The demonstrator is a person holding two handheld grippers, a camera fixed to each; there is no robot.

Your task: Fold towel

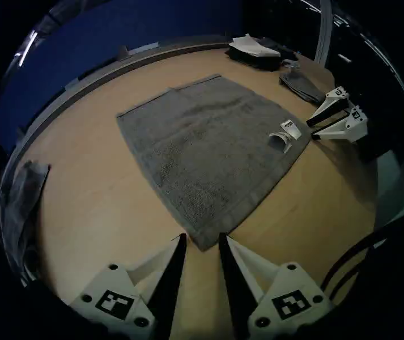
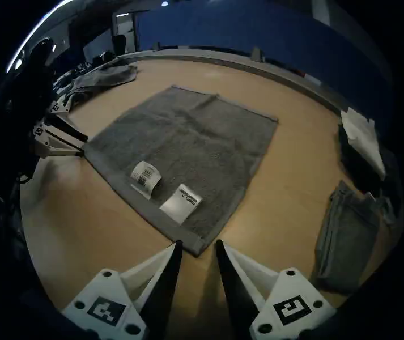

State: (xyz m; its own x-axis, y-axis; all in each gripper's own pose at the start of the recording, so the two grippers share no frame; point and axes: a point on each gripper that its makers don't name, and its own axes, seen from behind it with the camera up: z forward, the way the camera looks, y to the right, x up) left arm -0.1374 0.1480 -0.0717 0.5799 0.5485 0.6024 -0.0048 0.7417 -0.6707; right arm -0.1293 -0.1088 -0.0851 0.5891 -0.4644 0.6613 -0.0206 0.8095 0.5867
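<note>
The left gripper (image 1: 202,237) has its jaws slightly spread around one corner of the gray towel (image 1: 213,147), which lies flat and unfolded on the wooden surface (image 1: 100,192). The right gripper (image 2: 196,243) sits likewise, jaws apart, at the neighbouring corner; no fold is made yet.

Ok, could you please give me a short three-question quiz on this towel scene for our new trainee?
1. True or false: the grey towel lies spread flat and unfolded on the wooden table.
2. Fill in: the left gripper and the right gripper, both open, each point at a ___ of the towel.
3. The white tags on the towel lie nearest: A) the left gripper, B) the right gripper, C) the towel's middle.
Key: 1 true; 2 corner; 3 B.
</note>
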